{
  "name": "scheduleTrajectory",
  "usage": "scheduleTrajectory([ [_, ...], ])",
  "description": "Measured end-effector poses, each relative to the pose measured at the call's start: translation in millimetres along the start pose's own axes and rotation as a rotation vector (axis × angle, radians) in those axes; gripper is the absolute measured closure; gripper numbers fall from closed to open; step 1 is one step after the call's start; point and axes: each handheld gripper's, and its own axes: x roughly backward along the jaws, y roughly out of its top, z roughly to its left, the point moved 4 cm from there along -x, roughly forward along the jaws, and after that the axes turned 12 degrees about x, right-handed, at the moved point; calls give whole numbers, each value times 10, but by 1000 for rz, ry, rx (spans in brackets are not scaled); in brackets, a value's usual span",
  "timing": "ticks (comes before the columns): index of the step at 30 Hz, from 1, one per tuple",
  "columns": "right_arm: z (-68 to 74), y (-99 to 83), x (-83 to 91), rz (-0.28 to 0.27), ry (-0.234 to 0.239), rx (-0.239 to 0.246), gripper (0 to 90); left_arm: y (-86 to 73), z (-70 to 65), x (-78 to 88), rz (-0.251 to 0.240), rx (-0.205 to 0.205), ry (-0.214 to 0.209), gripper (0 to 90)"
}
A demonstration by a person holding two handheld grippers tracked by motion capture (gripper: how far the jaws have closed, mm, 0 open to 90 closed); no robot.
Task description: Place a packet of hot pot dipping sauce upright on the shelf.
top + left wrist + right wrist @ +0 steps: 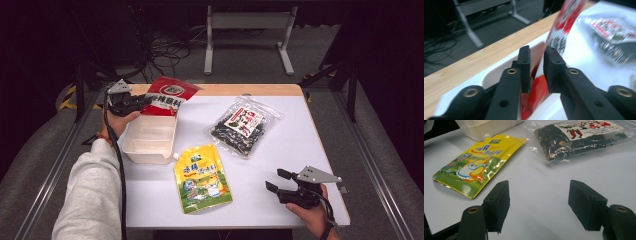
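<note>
On the desk (280,165) the white bin (150,139) is receiving the red pouch (167,96), which is hanging over its far end. The left gripper (145,101) is loosening around the pouch edge; it should part fully only once the pouch is settling inside. The right gripper (274,181) is idling open.

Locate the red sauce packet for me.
In the high view the red sauce packet is at the table's far left, tilted over the far end of the white bin, between the jaws of the left gripper.
</note>
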Motion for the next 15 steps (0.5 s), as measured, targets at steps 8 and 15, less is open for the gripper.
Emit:
scheduleTrajectory([
  [8,-4,-4,-28,13,13,-2,332,-75,-11,28,73,-49,64,900],
  [15,-4,0,-59,24,17,0,330,-160,83,-24,99,-15,87,900],
])
